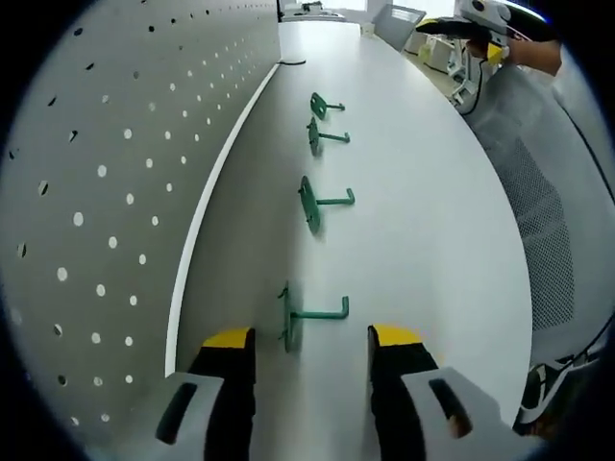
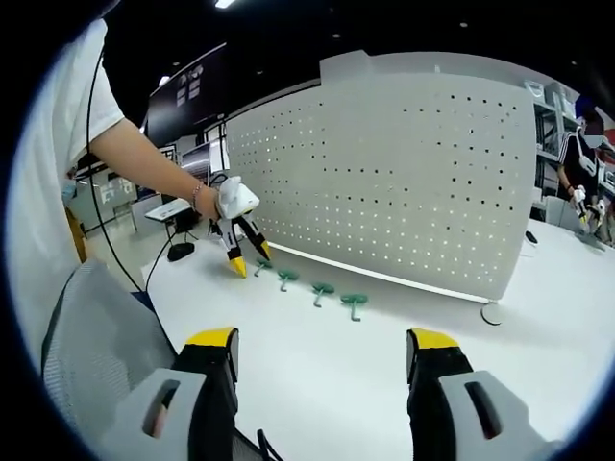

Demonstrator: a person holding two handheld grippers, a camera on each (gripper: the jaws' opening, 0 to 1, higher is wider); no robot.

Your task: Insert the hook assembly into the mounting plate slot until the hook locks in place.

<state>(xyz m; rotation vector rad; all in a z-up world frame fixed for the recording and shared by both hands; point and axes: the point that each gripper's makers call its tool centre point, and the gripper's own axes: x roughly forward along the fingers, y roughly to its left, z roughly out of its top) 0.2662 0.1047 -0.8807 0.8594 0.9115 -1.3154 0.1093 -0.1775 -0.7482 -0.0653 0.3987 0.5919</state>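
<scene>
**A:** Which claw is nearer the hooks?

**B:** The left gripper (image 1: 312, 351), clearly. In the left gripper view the nearest green hook (image 1: 306, 315) lies on the white table (image 1: 423, 221) just ahead of the yellow-tipped jaws, a little toward the left jaw. In the right gripper view that same gripper (image 2: 248, 261) hangs right over the end of the row, while the right gripper (image 2: 322, 351) sits well back across the table.

**A:** Are the jaws parted?

**B:** Both pairs stand apart, nothing between them.

**A:** How does the hook lie?

**B:** Its round base plate stands on edge toward the pegboard (image 1: 106, 173) side, and the shaft runs across the jaw line, away from the board, ending in an upturned tip. Three more hooks (image 1: 322, 197) line up beyond it, same orientation.

**A:** So the next move?

**B:** I judge a short advance of the left claw, closing on the shaft. None is on the pegboard yet, which stands beside the row, along the table's edge.
</scene>
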